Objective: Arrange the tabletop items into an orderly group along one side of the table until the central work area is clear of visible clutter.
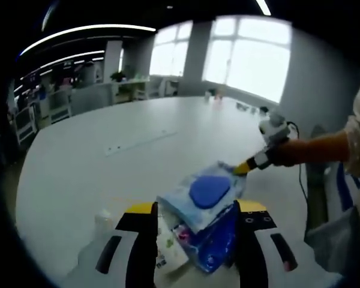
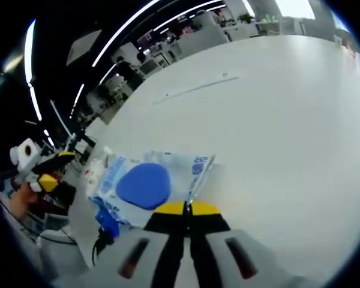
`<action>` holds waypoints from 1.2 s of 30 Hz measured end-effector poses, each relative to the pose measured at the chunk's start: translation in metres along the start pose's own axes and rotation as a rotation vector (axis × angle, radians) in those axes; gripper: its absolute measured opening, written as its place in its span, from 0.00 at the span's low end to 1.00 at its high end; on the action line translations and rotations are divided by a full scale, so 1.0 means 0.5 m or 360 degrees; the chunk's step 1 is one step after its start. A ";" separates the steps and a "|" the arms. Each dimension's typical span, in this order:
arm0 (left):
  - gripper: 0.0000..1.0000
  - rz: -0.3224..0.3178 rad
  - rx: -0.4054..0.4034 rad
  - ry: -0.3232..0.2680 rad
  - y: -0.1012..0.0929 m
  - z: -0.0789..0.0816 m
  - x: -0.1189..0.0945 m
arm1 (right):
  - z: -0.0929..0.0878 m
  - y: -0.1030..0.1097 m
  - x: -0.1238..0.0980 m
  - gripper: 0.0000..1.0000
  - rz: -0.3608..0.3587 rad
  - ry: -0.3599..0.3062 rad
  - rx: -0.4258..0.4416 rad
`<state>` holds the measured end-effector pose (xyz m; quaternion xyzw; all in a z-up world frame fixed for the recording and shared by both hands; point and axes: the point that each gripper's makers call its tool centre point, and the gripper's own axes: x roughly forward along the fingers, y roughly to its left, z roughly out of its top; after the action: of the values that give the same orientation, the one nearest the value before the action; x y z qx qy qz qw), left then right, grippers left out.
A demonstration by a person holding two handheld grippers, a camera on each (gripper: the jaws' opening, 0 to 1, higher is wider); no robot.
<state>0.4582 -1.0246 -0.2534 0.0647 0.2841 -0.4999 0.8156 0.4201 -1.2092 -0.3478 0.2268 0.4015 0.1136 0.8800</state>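
In my left gripper view, the left gripper [image 1: 195,240] has its jaws set wide, and the wipes pack [image 1: 203,201] with its blue lid [image 1: 209,191] lies between them, touching both jaws. A small white packet [image 1: 167,251] sits against the inner side of the left jaw. My right gripper [image 1: 243,167] comes in from the right and pinches the pack's far corner. In my right gripper view, the right gripper [image 2: 187,211] has its jaws closed on the pack's edge, above the white table [image 2: 276,120].
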 end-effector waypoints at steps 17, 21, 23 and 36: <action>0.32 0.0068 -0.0272 0.0418 -0.011 -0.078 0.095 | 0.005 -0.001 -0.005 0.00 0.0009 -0.0020 -0.0013; 0.30 0.0112 -0.0330 0.0512 -0.006 -0.097 0.102 | 0.003 -0.001 -0.004 0.00 0.0010 -0.0023 -0.0009; 0.30 0.0131 -0.0369 0.0543 -0.004 -0.106 0.107 | 0.003 0.000 -0.005 0.00 0.0012 -0.0023 -0.0009; 0.20 0.0168 -0.0498 0.0625 0.006 -0.125 0.124 | 0.004 -0.002 -0.006 0.00 0.0020 -0.0028 -0.0010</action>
<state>0.4570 -1.0469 -0.3388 0.0483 0.5072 -0.3844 0.7698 0.4196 -1.2118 -0.3453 0.2275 0.3921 0.1183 0.8835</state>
